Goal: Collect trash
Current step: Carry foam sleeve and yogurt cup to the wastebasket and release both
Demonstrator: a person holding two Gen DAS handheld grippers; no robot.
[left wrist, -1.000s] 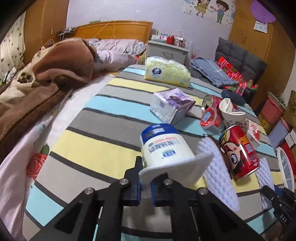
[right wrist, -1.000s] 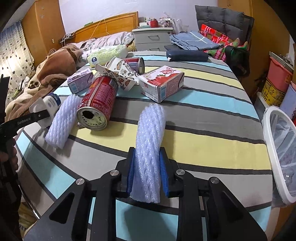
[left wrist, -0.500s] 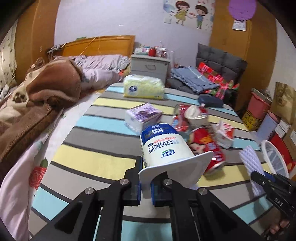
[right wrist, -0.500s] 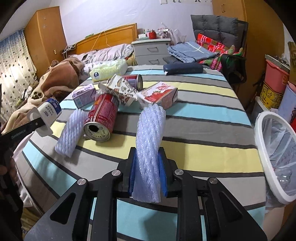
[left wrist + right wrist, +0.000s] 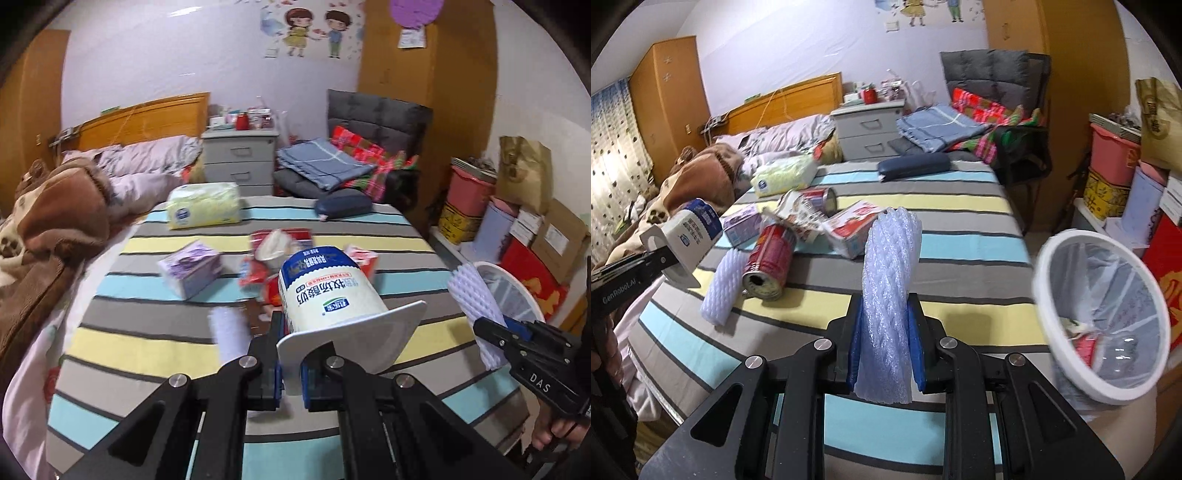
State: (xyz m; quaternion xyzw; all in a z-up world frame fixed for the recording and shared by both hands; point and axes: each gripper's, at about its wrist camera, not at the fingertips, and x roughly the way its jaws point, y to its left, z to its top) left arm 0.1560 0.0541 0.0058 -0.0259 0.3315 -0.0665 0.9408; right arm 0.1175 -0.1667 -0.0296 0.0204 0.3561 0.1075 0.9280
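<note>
Two pieces of trash are in our grip above the striped bed (image 5: 960, 266): our left gripper (image 5: 291, 369) pinches the flat rim of a white, blue-topped yogurt cup (image 5: 325, 291), our right gripper (image 5: 884, 354) squeezes a white foam net sleeve (image 5: 890, 280), beside the white bin (image 5: 1108, 395) off the bed's right edge.

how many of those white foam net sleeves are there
2. One foam net sleeve is clamped in the right gripper, lifted above the bed. The other sleeve lies on the striped bedspread beside the red can. More could be hidden under the trash pile.
</note>
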